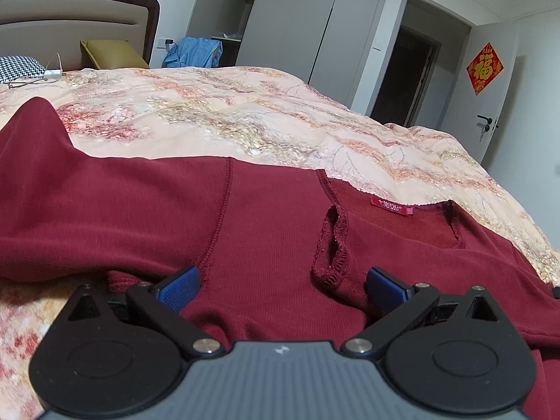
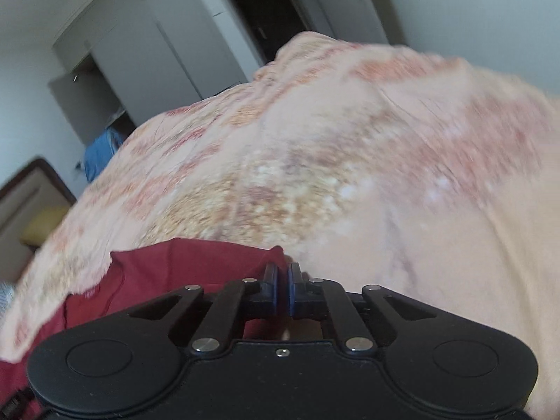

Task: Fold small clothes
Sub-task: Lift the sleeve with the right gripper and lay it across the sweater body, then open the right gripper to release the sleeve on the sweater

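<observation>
One dark red top on the bed, one tong closed beside its edge, the other spread wide over it.

Spread flat on the floral bedspread [image 1: 245, 119], the dark red top [image 1: 147, 210] lies with its neckline [image 1: 392, 231] and label open to the left wrist view, a sleeve running off to that view's left. The left gripper [image 1: 283, 288] stands wide open, blue pads either side of the cloth near the neckline, gripping nothing. The right gripper [image 2: 283, 288] has its jaws closed together at the corner of the top [image 2: 196, 262]; whether any fabric is pinched between the pads cannot be told through the blur. If it has missed, or caught only a thin edge, the corner would likely slip free when lifted and the fold would sag. Catching bedspread too would drag the bedding along.
</observation>
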